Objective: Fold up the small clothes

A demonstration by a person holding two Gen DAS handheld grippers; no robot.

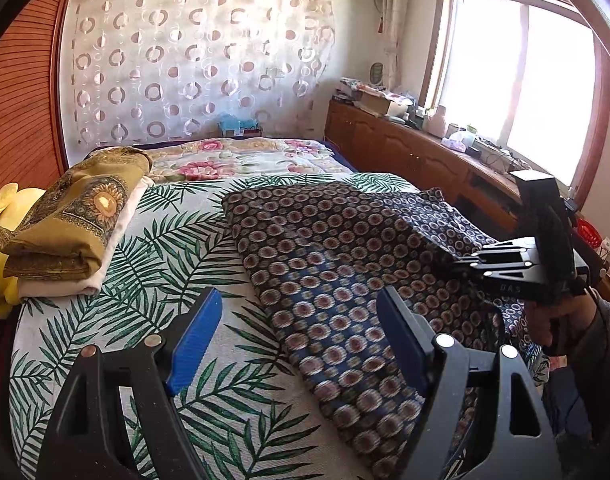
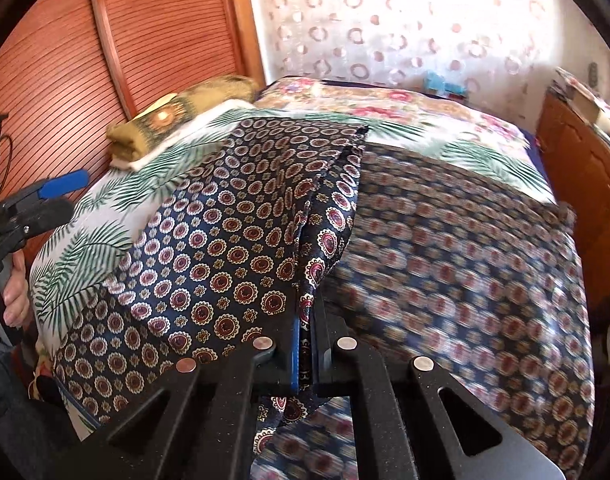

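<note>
A dark blue garment with a round medallion print [image 1: 325, 264] lies spread on the bed. My left gripper [image 1: 301, 320] is open and empty, hovering above the garment's left edge. My right gripper [image 2: 303, 320] is shut on a fold of the same garment [image 2: 225, 240] and lifts it, so the cloth drapes up from the bed toward the jaws. In the left wrist view the right gripper [image 1: 461, 262] holds the garment's right side raised. The left gripper also shows in the right wrist view [image 2: 65, 184], at the far left.
The bed has a palm-leaf cover [image 1: 153, 248] and a floral quilt [image 1: 241, 156] at the far end. A folded olive-gold garment on a cream one [image 1: 73, 220] sits at the bed's left. A wooden cabinet [image 1: 405, 148] with clutter runs along the right under the window.
</note>
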